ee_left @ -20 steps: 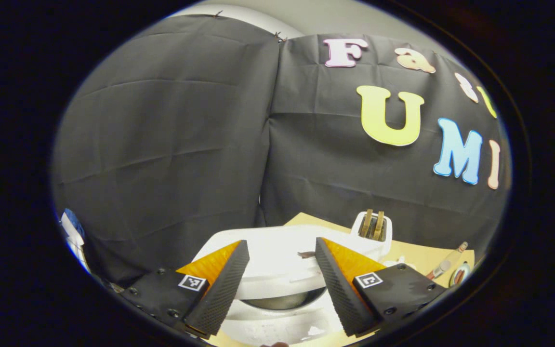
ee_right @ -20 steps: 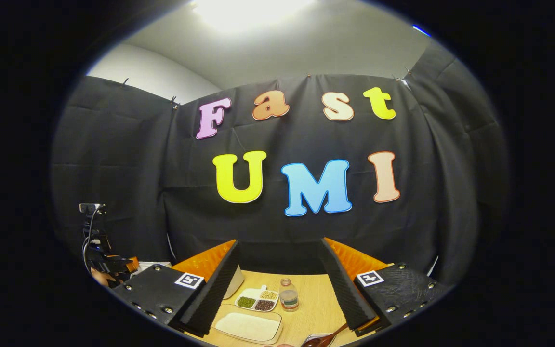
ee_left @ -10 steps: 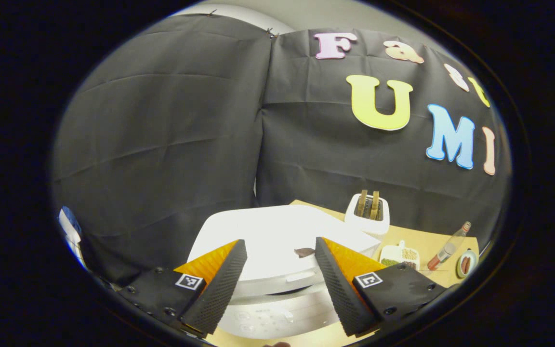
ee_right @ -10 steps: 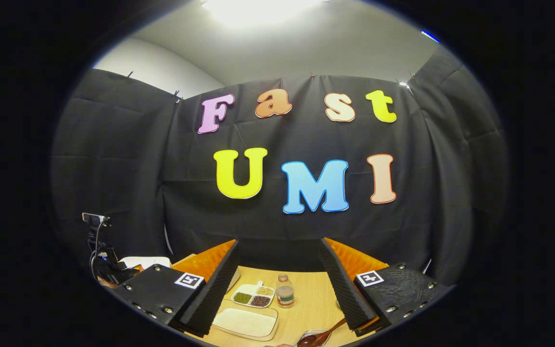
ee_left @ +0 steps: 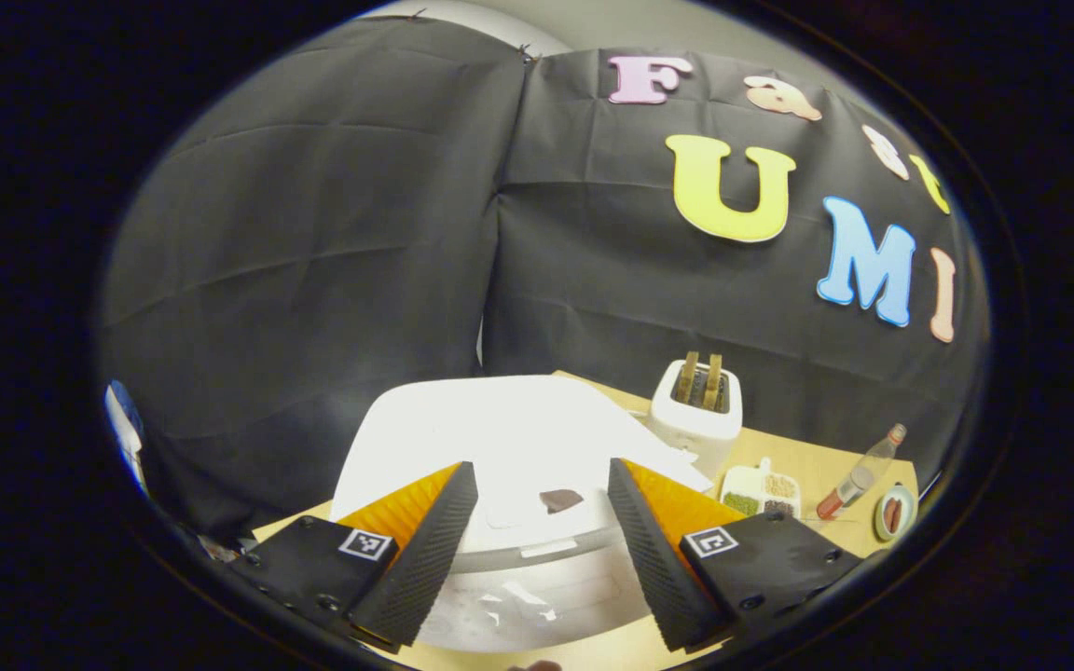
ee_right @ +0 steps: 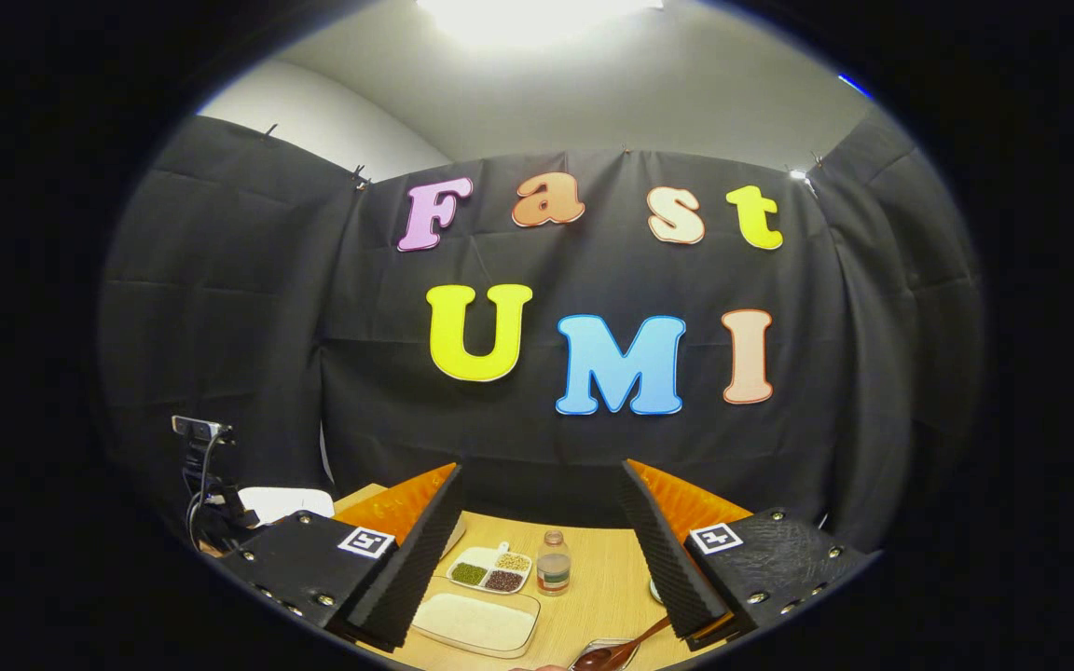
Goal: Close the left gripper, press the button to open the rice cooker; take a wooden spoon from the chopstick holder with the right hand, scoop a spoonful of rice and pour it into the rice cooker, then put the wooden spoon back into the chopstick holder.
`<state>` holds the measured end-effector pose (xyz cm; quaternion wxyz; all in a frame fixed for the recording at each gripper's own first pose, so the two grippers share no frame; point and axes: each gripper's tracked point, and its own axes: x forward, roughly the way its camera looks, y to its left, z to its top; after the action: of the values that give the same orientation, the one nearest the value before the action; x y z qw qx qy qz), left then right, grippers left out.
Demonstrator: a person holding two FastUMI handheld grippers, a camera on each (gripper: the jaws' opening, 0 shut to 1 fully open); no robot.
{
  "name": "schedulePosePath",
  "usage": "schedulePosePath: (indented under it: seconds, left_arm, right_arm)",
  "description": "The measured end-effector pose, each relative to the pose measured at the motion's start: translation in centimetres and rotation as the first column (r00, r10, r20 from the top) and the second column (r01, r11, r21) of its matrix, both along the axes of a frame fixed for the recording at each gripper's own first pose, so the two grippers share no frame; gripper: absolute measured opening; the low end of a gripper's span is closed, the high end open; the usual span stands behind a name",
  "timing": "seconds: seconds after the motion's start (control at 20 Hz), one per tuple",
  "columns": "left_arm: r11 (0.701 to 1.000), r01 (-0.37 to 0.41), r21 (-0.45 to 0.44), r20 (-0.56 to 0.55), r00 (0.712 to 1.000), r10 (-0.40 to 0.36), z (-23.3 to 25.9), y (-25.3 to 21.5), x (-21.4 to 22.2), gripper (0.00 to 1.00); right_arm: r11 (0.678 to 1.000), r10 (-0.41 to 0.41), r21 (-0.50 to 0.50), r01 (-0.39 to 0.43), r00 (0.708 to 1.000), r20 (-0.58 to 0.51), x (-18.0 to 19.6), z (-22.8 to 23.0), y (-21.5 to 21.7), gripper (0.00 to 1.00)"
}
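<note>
- Left gripper view: the left hand-held gripper [ee_left: 537, 522] hangs with fingers spread and empty over the white rice cooker [ee_left: 500, 447], whose lid is down.
- Behind it, a white holder [ee_left: 695, 419] has wooden handles standing in it.
- Right gripper view: the right hand-held gripper [ee_right: 542, 540] is spread and empty above the surface [ee_right: 602, 578].
- A clear tray of white rice [ee_right: 475, 623] lies below a divided dish of beans [ee_right: 490, 571].

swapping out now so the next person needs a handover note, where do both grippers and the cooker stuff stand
Left gripper: open, holding nothing, aimed over the rice cooker. Cooker lid looks down.
Right gripper: open, holding nothing, above the table.
Tray of rice lies on the table near the right gripper; a spoon lies at the near edge. White holder with two wooden handles stands right of the cooker.
Done: nothing visible yet.
Left: close left gripper, press the button, fetch the wooden spoon, scoop, pour, return it.
</note>
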<state>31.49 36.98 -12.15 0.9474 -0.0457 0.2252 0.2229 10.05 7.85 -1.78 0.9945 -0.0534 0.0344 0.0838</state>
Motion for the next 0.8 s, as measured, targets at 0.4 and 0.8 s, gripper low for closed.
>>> schedulePosePath:
  seconds: [0.4, 0.8]
  left_arm:
    - [1.000, -0.023, 0.006, -0.048, 0.999, 0.023, -0.8, 0.2, -1.0, 0.97]
    - [0.997, -0.061, -0.047, -0.071, 0.996, 0.057, -1.5, -0.4, -1.4, 0.97]
  right_arm:
    - [1.000, -0.025, 0.013, 0.025, 0.999, -0.025, 0.0, -0.8, -0.8, 0.99]
    - [0.999, -0.020, 0.025, 0.021, 0.999, -0.027, -0.3, -0.9, -1.3, 0.99]
